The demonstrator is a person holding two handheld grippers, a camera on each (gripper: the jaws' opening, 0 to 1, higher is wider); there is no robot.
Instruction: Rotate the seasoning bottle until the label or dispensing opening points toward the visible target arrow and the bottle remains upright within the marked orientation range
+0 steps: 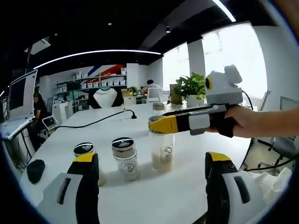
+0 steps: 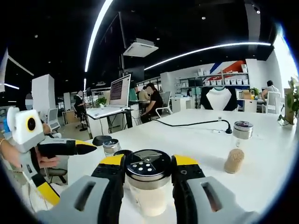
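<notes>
Spanning the lower frame of both views, white table (image 1: pixel 187 186). Clamped at centre bottom of the right gripper view between right gripper (image 2: pixel 148 169) jaws, upright seasoning bottle (image 2: pixel 148 184); left gripper (image 1: pixel 152 161) spread wide, gripping nothing. Left of it, two smaller shaker jars (image 1: pixel 125 158).

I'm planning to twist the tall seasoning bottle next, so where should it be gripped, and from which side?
Grip the tall bottle high up, just under its metal shaker cap, coming in level from the side. It stands upright and round, so jaws on opposite sides can turn it without tipping. The right gripper already sits there.
</notes>
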